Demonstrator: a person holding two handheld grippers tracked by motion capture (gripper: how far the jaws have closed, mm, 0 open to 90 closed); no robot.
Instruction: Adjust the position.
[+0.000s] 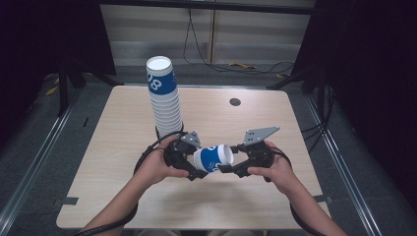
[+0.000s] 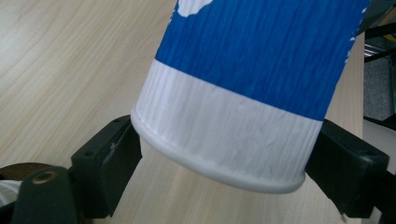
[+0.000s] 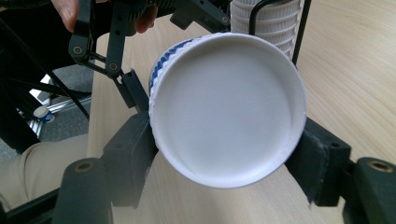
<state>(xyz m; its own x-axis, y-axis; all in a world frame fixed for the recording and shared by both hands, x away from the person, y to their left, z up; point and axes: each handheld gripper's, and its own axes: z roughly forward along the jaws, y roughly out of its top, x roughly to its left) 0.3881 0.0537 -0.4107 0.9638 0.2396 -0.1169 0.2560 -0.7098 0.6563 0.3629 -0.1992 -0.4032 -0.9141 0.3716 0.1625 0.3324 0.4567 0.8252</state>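
A blue-and-white ribbed paper cup (image 1: pixel 212 158) lies on its side in the air just above the wooden table (image 1: pixel 123 196), between my two grippers. My left gripper (image 1: pixel 199 164) has its jaws on either side of the cup's white-banded end (image 2: pixel 224 140), pads against the edge. My right gripper (image 1: pixel 227 162) is shut on the other end, whose round white face (image 3: pixel 224 107) looks straight into the right gripper view. In that view the left gripper's black frame (image 3: pixel 116 42) and a hand sit behind the cup.
A tall stack of the same cups (image 1: pixel 164 98) stands in a black wire holder (image 1: pixel 169 132) just behind the left hand, near the table's middle. A small dark hole (image 1: pixel 235 102) marks the table's far right. Cables run on the floor behind.
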